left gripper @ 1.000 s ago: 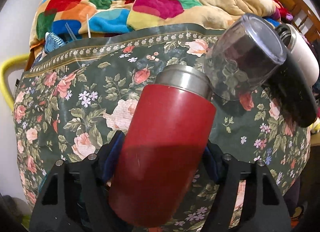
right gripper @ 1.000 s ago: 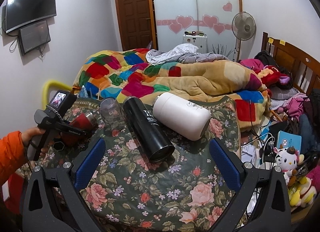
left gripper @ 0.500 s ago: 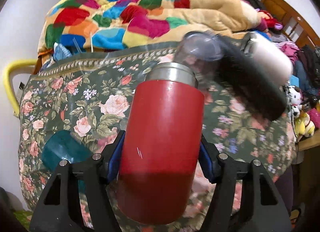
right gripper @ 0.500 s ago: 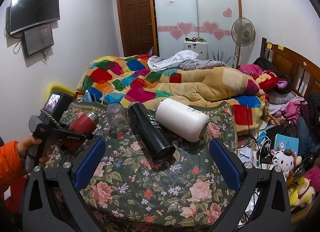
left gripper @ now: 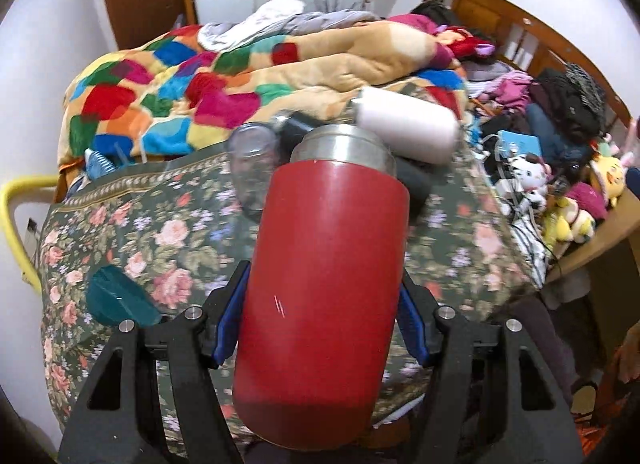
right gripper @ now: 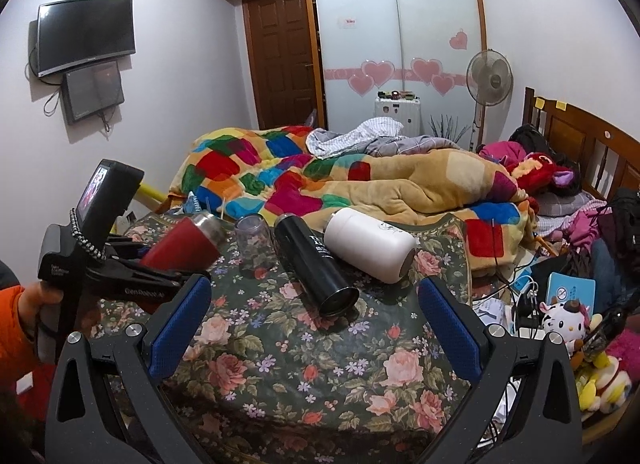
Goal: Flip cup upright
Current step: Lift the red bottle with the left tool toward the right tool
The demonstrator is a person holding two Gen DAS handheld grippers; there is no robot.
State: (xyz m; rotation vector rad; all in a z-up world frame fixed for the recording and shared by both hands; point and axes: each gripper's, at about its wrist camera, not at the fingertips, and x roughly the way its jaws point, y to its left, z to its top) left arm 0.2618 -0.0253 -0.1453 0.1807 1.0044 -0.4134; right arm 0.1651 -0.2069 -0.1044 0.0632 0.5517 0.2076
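Over the floral tablecloth (right gripper: 304, 348), my left gripper (left gripper: 320, 320) has its blue-padded fingers (left gripper: 230, 316) clenched on either side of the red cup (left gripper: 324, 288), gripping it around the lower half of its body. The cup is lifted clear of the cloth and tilted, with its steel-rimmed end pointing away from me and upward; the right wrist view shows the same red cup (right gripper: 180, 244) at the table's left edge, leaning at a slant with its silver end toward the bed, held in the left gripper (right gripper: 160, 264) that my orange-sleeved left hand (right gripper: 36, 304) carries. My right gripper (right gripper: 312, 320) hangs over the near part of the table with its jaws spread wide and nothing between the blue pads (right gripper: 182, 320). Just beyond the red cup a clear glass (right gripper: 254, 240) stands on the cloth, its mouth down as far as I can tell. Beside that lies a black flask (right gripper: 316, 264) on its side, open end toward me, and a white flask (right gripper: 368, 244) lies on its side touching the black one near its far end. In the left wrist view a teal lid-like piece (left gripper: 120, 296) rests on the cloth near my left finger, though blur keeps me from telling exactly what it is. Behind the table a patchwork blanket (right gripper: 280, 180) is heaped on the bed, and a standing fan (right gripper: 489, 78) is by the wardrobe.
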